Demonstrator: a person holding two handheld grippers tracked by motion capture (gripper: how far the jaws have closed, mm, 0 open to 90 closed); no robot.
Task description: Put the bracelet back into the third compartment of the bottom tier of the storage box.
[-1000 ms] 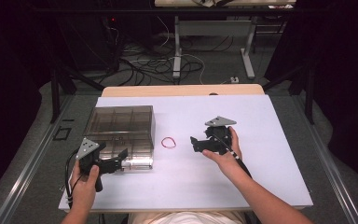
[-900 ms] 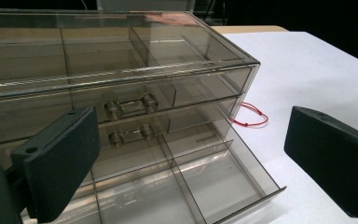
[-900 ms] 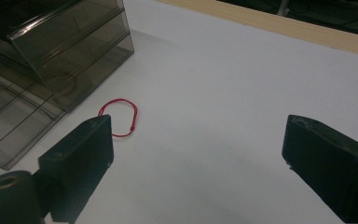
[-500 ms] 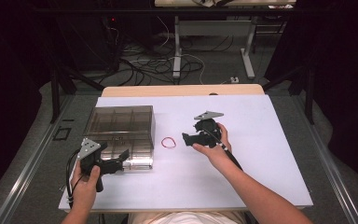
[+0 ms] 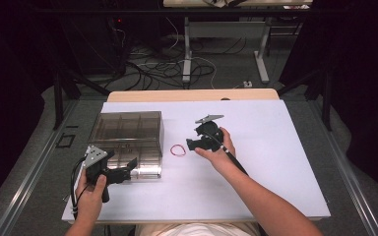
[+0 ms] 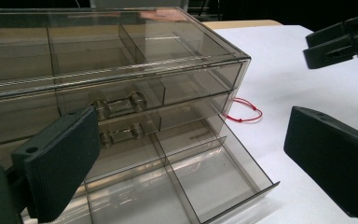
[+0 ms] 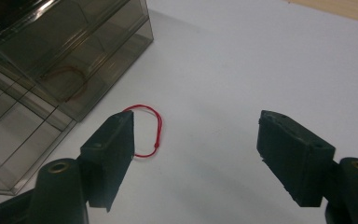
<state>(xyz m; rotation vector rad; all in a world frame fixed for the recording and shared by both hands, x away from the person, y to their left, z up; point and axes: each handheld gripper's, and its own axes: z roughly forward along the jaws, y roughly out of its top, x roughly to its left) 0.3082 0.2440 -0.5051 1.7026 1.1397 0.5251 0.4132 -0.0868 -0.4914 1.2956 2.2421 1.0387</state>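
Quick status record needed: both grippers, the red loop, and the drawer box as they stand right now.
right gripper: jaws open and just been closing, nothing between them, beside the red loop
red loop: flat on the table, next to the drawer box, untouched
drawer box: clear, smoky plastic; bottom drawer pulled out, its visible compartments empty
left gripper: open, at the drawer front

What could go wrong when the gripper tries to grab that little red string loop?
1. The red string loop is thin and lies flat on the white table, so the right gripper, whose jaws have just been closing with nothing between them yet, may pinch air or slide over it.
2. The loop lies close to the clear drawer box, so a jaw might bump it.
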